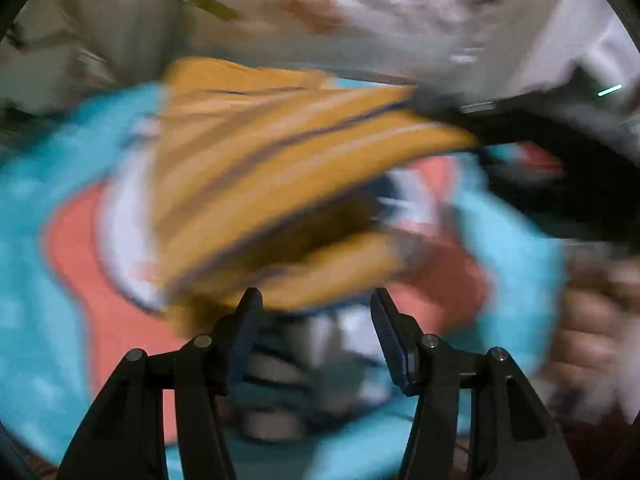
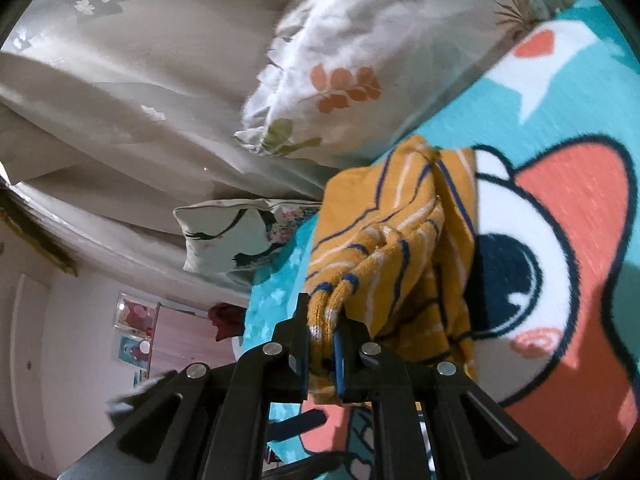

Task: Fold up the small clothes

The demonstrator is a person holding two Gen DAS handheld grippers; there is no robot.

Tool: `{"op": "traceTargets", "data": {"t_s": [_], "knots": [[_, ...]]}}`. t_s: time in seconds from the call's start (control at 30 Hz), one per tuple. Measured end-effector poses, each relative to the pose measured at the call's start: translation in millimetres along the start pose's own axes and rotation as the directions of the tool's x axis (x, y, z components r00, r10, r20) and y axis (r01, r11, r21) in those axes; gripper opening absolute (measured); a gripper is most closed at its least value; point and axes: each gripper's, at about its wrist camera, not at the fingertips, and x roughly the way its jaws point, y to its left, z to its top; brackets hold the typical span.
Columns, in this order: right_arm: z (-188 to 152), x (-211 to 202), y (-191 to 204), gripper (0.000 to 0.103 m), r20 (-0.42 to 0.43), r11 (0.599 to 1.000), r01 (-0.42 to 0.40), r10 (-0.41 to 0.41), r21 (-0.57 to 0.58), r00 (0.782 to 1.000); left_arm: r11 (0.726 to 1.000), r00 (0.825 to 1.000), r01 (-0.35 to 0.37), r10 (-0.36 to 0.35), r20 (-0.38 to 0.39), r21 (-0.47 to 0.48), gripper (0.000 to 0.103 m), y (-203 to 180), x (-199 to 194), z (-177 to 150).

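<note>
Right gripper: our right gripper (image 2: 322,334) sits at the bottom middle of the right wrist view. Its fingers pinch a bunched edge of the yellow striped top (image 2: 400,248).
Left gripper: our left gripper (image 1: 316,312) is at the bottom middle of the left wrist view. Its fingers are spread apart, and nothing is between them.
Yellow striped top: it fills the middle of both views. One end hangs up from our right gripper; the rest lies crumpled on the blanket (image 2: 560,120). In the left wrist view it is blurry, so we cannot tell where its free corners are.
Blanket: blue-green with a big orange and white cartoon, spread under the top on the right side of the right wrist view.
Pillows: a flowery pillow (image 2: 340,60) is at the upper middle of the right wrist view, well away from the top.
Step now: we think we are lifting one edge so the top can open out.
How to do it well: we should keep the right pinch tight. We should catch the other corner with the left gripper, then pull gently until the cloth is flat.
Watch out: a thick bunch can slip, and a hard tug may drag the blanket.
</note>
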Motion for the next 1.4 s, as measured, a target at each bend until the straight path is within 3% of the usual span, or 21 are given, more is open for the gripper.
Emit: {"op": "traceTargets", "data": {"t_s": [0.07, 0.2, 0.27, 0.4, 0.5, 0.7, 0.8, 0.87, 0.93, 1.03, 1.17, 1.3, 1.37, 1.4], "knots": [[0, 1, 5, 0.010, -0.005, 1.000, 0.000, 0.000, -0.004, 1.000, 0.993, 0.993, -0.120, 0.120, 0.012, -0.011, 0.055, 7, 9, -3], [-7, 4, 11, 0.010, -0.028, 1.000, 0.011, -0.011, -0.012, 1.000, 0.968, 0.968, -0.252, 0.252, 0.002, -0.019, 0.055, 19, 21, -8], [-10, 6, 14, 0.010, -0.035, 1.000, 0.007, -0.007, -0.014, 0.999, 0.957, 0.958, -0.285, 0.285, -0.004, -0.045, 0.055, 28, 23, -7], [-14, 4, 12, 0.010, -0.025, 1.000, 0.006, -0.006, -0.012, 1.000, 0.948, 0.971, -0.237, 0.237, -0.026, -0.211, 0.049, 69, 13, -6], [-19, 1, -2, 0.010, -0.020, 1.000, 0.024, -0.023, 0.020, 1.000, 0.947, 0.978, -0.207, 0.201, -0.047, -0.247, 0.049, 81, 14, -8], [-32, -8, -39, 0.014, -0.012, 0.984, 0.165, -0.164, 0.061, 0.986, 0.972, 0.991, -0.106, 0.087, -0.099, -0.209, 0.049, 75, 13, -24], [-30, -33, -41, 0.015, 0.045, 0.973, 0.230, -0.231, 0.025, 0.972, 0.982, 0.995, -0.005, -0.014, -0.101, -0.188, 0.049, 80, -5, -36], [-25, -48, -35, 0.015, 0.090, 0.958, 0.286, -0.283, -0.013, 0.955, 0.982, 0.996, 0.016, -0.033, -0.085, -0.190, 0.049, 82, -19, -41], [-20, -58, -28, 0.016, 0.125, 0.958, 0.285, -0.278, -0.041, 0.952, 0.978, 0.997, 0.028, -0.042, -0.063, -0.208, 0.049, 89, -31, -41], [-12, -53, -10, 0.035, 0.146, 0.962, 0.244, -0.227, -0.119, 0.963, 0.970, 0.998, 0.033, -0.047, -0.052, -0.242, 0.050, 96, -30, -34], [-7, -13, 14, 0.036, 0.096, 0.942, 0.216, -0.198, -0.255, 0.976, 0.969, 0.998, 0.030, -0.044, -0.052, -0.246, 0.050, 93, -23, -20], [1, 35, 8, 0.035, 0.007, 0.917, 0.264, -0.275, -0.300, 0.961, 0.976, 0.999, 0.031, -0.034, -0.011, -0.214, 0.050, 86, -23, -1], [3, 52, -5, 0.009, -0.101, 0.948, 0.204, -0.234, -0.243, 0.967, 0.982, 1.000, 0.018, -0.013, 0.025, -0.186, 0.050, 82, -23, 13], [1, 50, -5, 0.009, -0.123, 0.964, 0.151, -0.181, -0.220, 0.976, 0.984, 0.999, 0.010, -0.003, 0.039, -0.175, 0.050, 81, -23, 19]]}}
